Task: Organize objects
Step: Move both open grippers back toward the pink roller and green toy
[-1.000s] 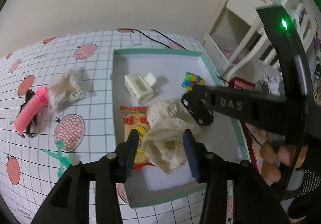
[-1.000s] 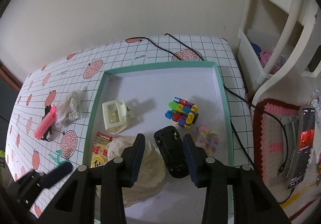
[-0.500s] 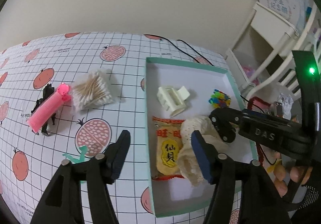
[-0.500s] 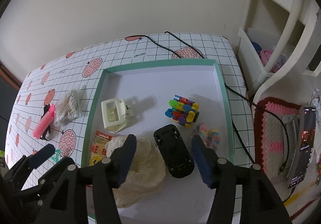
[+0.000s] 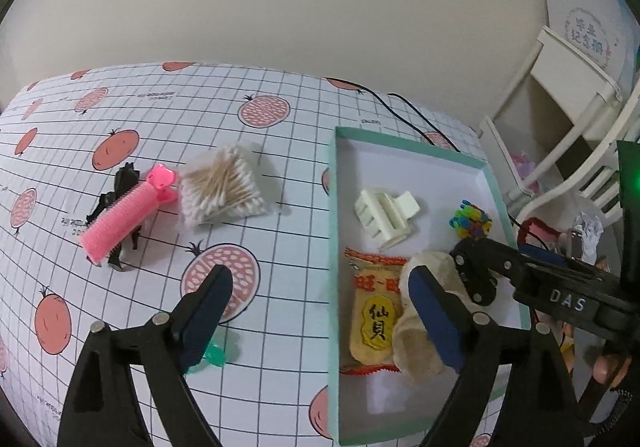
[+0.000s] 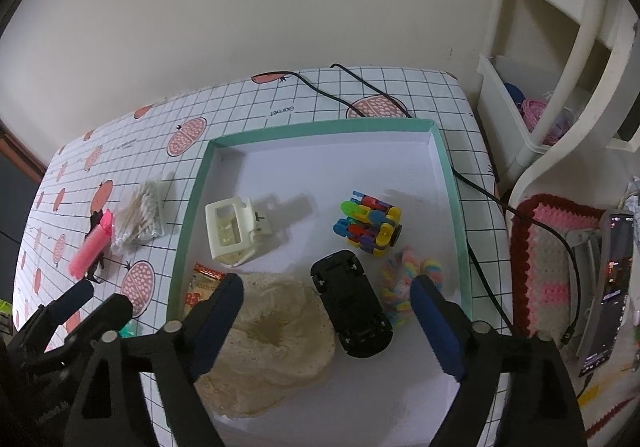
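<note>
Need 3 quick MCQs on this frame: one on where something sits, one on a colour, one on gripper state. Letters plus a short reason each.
1. Where is the pack of cotton swabs?
A. in the tray
B. on the tablecloth, left of the tray
C. on the white shelf

2. What colour is the hair roller?
A. pink
B. blue
C. yellow

3. How is the right gripper?
A. shut on the toy car
B. shut on nothing
C. open, holding nothing

Answers:
1 B: it lies on the tablecloth, outside the tray rim.
2 A: it is bright pink beside the swabs.
3 C: its fingers stand wide apart, and the toy car lies loose on the tray floor.
</note>
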Demonstrator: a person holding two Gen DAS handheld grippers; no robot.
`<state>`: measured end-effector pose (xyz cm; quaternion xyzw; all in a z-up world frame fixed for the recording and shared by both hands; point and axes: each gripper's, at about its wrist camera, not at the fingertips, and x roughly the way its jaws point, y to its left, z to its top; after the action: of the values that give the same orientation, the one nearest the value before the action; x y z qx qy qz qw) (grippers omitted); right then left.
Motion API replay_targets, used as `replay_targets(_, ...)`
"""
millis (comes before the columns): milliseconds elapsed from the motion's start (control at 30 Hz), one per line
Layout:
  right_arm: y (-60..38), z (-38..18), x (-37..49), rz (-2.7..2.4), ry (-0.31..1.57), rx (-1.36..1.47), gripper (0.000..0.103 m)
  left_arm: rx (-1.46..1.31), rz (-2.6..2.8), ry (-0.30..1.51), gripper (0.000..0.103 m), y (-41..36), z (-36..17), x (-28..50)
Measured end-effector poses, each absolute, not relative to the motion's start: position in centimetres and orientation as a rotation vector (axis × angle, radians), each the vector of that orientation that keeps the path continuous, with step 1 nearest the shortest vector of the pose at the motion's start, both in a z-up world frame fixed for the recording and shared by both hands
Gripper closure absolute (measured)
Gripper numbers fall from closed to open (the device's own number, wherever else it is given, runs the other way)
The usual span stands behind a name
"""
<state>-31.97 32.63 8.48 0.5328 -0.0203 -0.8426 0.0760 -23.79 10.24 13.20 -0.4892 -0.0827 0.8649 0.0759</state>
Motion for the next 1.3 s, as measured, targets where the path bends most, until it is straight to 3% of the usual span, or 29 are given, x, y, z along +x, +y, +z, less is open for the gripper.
replay_targets(300,32.9,8.6,-32.0,-2.525,-0.087,1.592,0.000,-1.452,2.650,-0.280,0.007,9.4,13.3,-23.9)
replay_targets(467,32.9,8.7,-31.9,-2.523,-0.093,1.590,0.000,-1.449,2.666,-0.278,0.000,9.1,13.3,-24.0)
replay_targets(1300,28.4,10.9,-31.8,-2.507,-0.007,1.514,0.000,-1.446,2.715,-0.350,0.000,5.8,14.1,-24.3)
